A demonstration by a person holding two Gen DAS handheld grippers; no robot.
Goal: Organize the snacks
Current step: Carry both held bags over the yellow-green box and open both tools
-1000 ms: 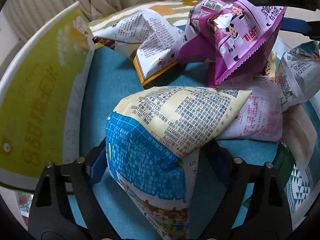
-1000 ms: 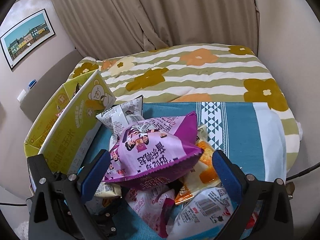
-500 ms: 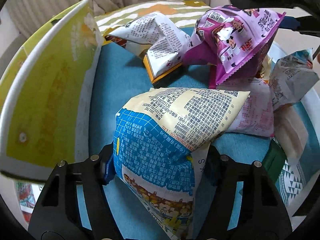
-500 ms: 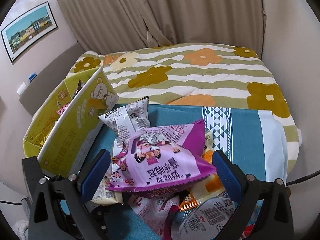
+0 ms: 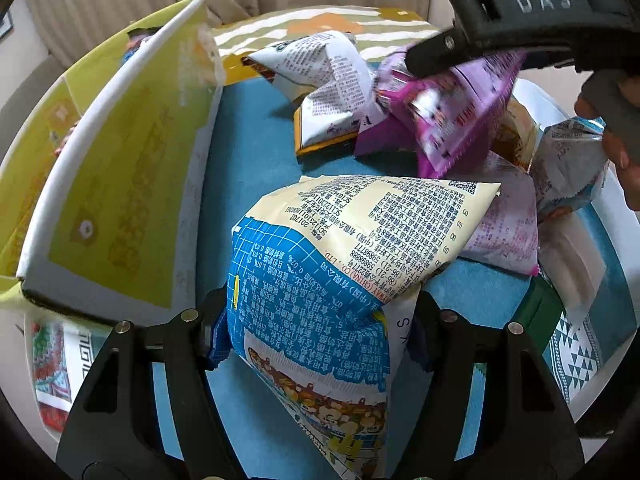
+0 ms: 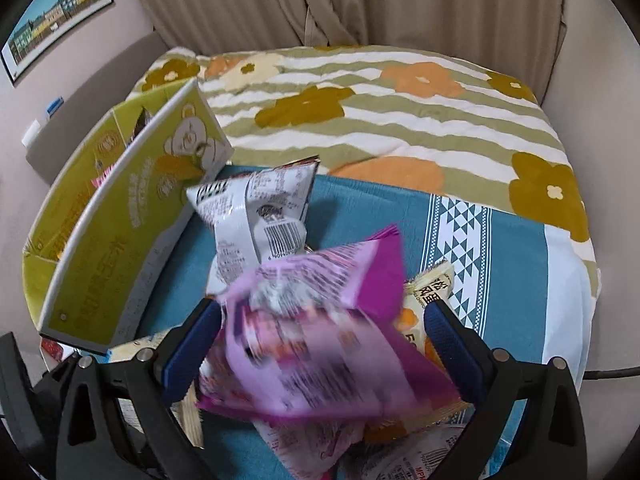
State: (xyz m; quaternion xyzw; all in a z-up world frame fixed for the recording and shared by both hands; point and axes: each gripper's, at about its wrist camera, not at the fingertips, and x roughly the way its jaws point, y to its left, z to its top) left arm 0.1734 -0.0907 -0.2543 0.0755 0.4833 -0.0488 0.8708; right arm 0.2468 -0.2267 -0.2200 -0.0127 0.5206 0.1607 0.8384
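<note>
A blue and cream snack bag stands tilted on the teal cloth, and my left gripper is shut on its sides. A purple snack bag, blurred by motion, hangs over the pile of packets between the blue pads of my right gripper, which is shut on it. In the left wrist view the purple snack bag hangs under a black finger of the right gripper. An open yellow-green carton lies at the left, also in the right wrist view as the carton.
A white printed bag leans by the carton's flap. A pale pink packet, a blue-white packet and orange packets lie in the pile. A hand is at the right edge. A flowered quilt lies beyond.
My left gripper's jaws closed onto the blue and cream bag. The right gripper carried the purple bag leftward, closer to the carton, and the bag now shows blurred.
</note>
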